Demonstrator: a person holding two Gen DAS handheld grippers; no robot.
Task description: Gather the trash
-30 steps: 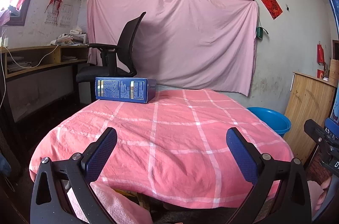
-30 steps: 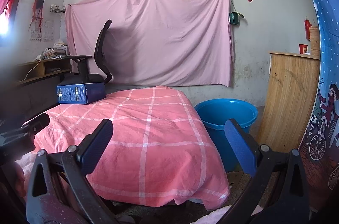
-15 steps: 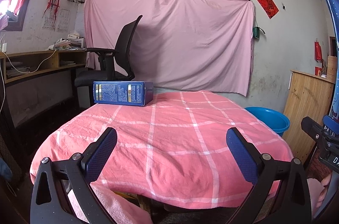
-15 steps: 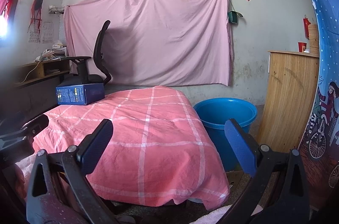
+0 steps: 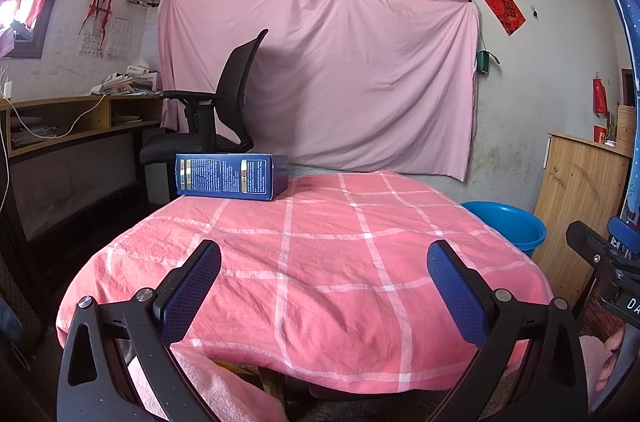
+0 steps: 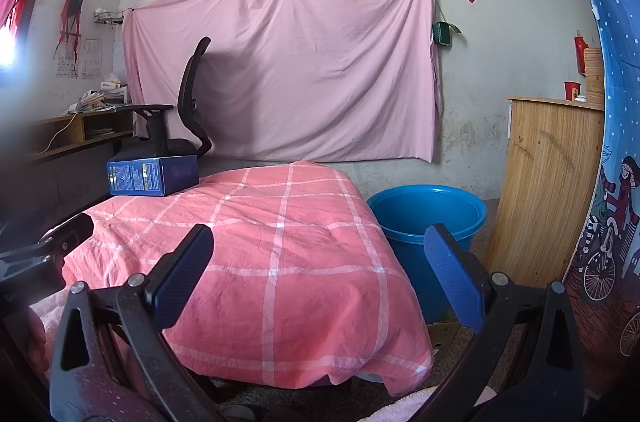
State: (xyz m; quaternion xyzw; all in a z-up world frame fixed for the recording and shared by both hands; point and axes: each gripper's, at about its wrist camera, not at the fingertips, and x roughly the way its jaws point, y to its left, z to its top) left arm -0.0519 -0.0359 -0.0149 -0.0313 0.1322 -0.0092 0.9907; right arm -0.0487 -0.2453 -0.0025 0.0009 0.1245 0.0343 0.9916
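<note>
Currently both tongs are spread wide and carry nothing: left tongs [image 5: 324,286] and right tongs [image 6: 318,274] hang at the near edge of the tabletop [image 5: 340,262], the one under the pink checked cloth.

Only trash candidate in view: the blue box [image 5: 232,176], lying on its long side at the far-left corner of the tabletop, well apart from both tongs. Blue bucket [image 6: 426,218] stands on the floor just past the right edge of the tabletop; my guess is it's the bin. Can't see its bottom from either view, so no call on what's in it.

Step, as I judge it: the box isn't collected, so a reach for it is due. That calls for crossing the whole tabletop to the far-left corner; left tongs are on the nearer side. The box looks wide, so grip across its short dimension, then carry it right, over the tabletop edge, to the bucket.
</note>
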